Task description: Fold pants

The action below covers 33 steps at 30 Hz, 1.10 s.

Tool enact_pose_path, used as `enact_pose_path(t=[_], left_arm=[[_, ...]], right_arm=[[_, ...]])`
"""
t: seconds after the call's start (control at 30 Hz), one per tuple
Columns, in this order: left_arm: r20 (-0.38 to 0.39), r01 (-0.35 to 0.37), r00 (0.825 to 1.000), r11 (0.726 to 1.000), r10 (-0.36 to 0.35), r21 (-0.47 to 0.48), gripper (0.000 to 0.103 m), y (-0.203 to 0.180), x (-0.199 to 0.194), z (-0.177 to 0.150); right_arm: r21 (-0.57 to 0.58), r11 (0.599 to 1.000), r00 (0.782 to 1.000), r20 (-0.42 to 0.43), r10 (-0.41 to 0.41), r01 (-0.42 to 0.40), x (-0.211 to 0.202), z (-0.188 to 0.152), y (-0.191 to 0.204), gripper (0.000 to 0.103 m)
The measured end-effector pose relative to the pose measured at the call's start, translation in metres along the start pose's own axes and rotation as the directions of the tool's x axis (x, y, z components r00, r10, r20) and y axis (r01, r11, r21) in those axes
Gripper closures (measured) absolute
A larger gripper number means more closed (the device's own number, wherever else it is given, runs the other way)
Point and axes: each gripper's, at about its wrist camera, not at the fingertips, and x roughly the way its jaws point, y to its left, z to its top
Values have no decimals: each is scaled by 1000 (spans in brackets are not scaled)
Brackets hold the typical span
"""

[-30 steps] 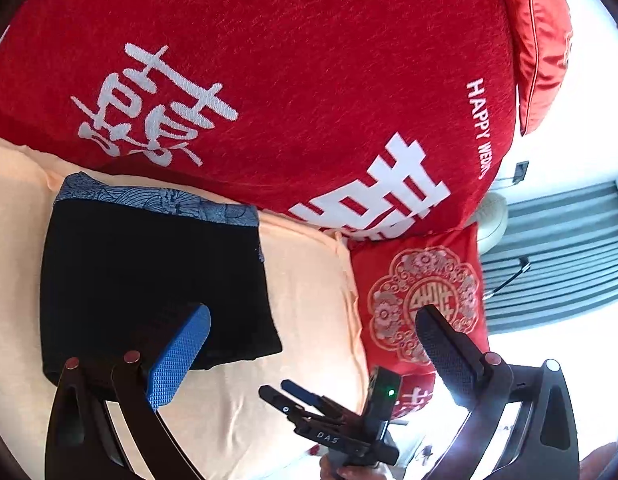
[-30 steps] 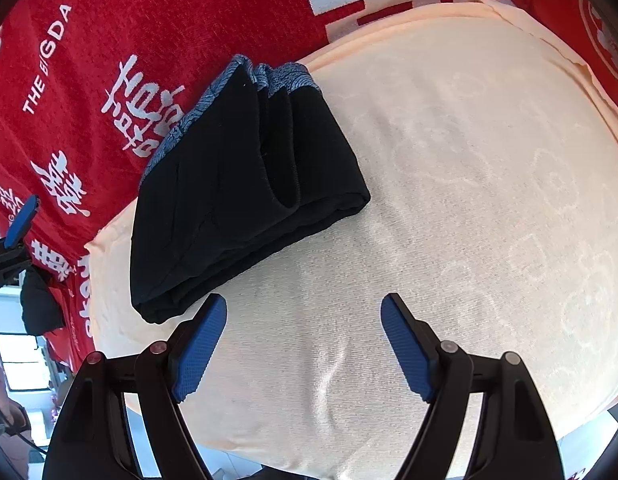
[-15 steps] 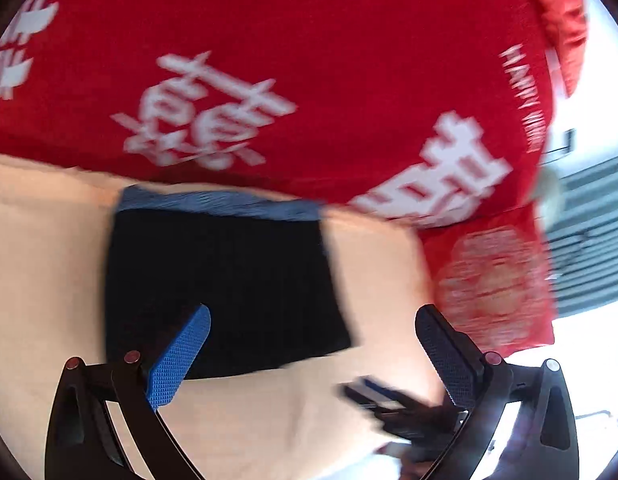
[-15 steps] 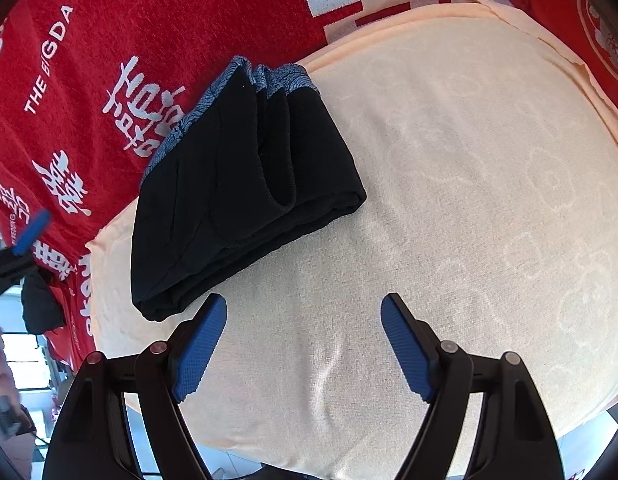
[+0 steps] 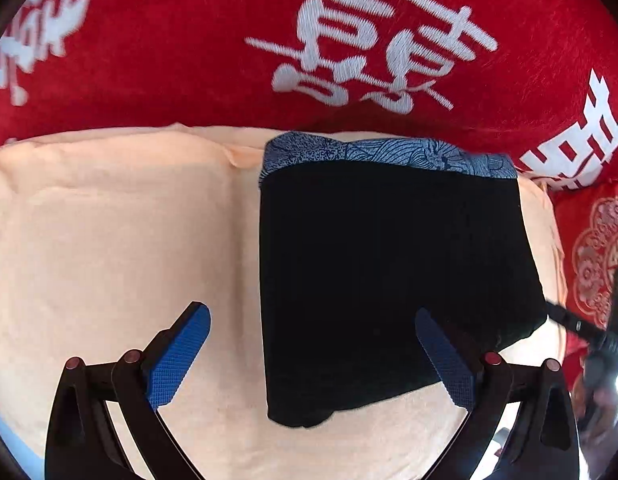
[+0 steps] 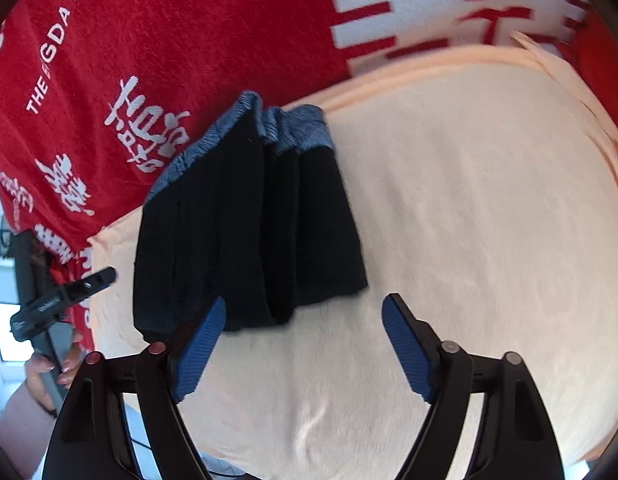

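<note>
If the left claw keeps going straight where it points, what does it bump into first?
Probably the folded black pants: their near left edge lies between the open left claw fingers. Depth is hard to judge.

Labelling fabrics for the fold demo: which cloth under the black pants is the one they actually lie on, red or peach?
The peach towel: the folded pants lie on it. The red blanket only borders their blue waistband.

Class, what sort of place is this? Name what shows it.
Probably a bedroom: folded black pants with a blue patterned waistband lie on a peach terry towel over a red wedding blanket with white characters.
</note>
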Motion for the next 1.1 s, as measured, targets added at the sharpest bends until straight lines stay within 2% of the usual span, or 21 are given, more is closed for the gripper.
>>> enact_pose_path(t=[0.1, 0.23, 0.33, 0.47, 0.53, 0.6, 0.7, 0.73, 0.8, 0.83, 0.87, 0.93, 0.97, 1.1], left_arm=[[-25, 60, 998, 998, -60, 12, 0, 13, 9, 10], [-55, 135, 989, 991, -135, -3, 0, 30, 22, 23], [-82, 135, 988, 990, -132, 27, 0, 32, 34, 28], [-116, 136, 985, 987, -126, 83, 0, 27, 54, 28], [-116, 164, 981, 984, -156, 66, 0, 27, 60, 29], [-104, 186, 978, 981, -180, 55, 0, 24, 64, 30], [-70, 184, 981, 982, -182, 33, 0, 21, 68, 28], [-54, 184, 982, 983, -182, 19, 4, 21, 68, 27], [-20, 177, 984, 984, -176, 15, 13, 15, 60, 23], [-8, 170, 986, 985, -169, 27, 22, 12, 55, 20], [5, 166, 986, 985, -166, 43, 27, 6, 48, 19], [21, 170, 985, 984, -171, 53, 47, 1, 34, 17], [28, 174, 984, 983, -176, 57, 47, -2, 25, 15], [33, 181, 983, 982, -183, 63, 47, -2, 0, 1]], right_arm=[[-34, 998, 998, -28, 59, -60, 10, 23, 2, 17], [-68, 993, 995, -57, 87, -91, 23, 50, -1, 17], [-63, 991, 989, -94, 114, -120, 39, 66, -11, 17], [-25, 981, 969, -159, 187, -194, 66, 78, -27, 17], [-17, 969, 953, -184, 241, -248, 79, 81, -31, 17], [-1, 947, 927, -205, 313, -320, 91, 84, -29, 17], [-2, 946, 924, -214, 317, -325, 102, 88, -21, 18], [14, 946, 924, -212, 319, -323, 104, 89, -20, 20], [41, 952, 929, -211, 305, -303, 103, 90, -21, 33], [37, 952, 929, -213, 304, -303, 100, 88, -20, 44], [36, 951, 928, -210, 306, -306, 98, 87, -18, 50], [38, 945, 926, -189, 326, -325, 87, 84, -13, 58], [43, 941, 923, -182, 338, -336, 83, 84, -12, 62], [57, 918, 904, -163, 396, -392, 62, 75, -3, 63]])
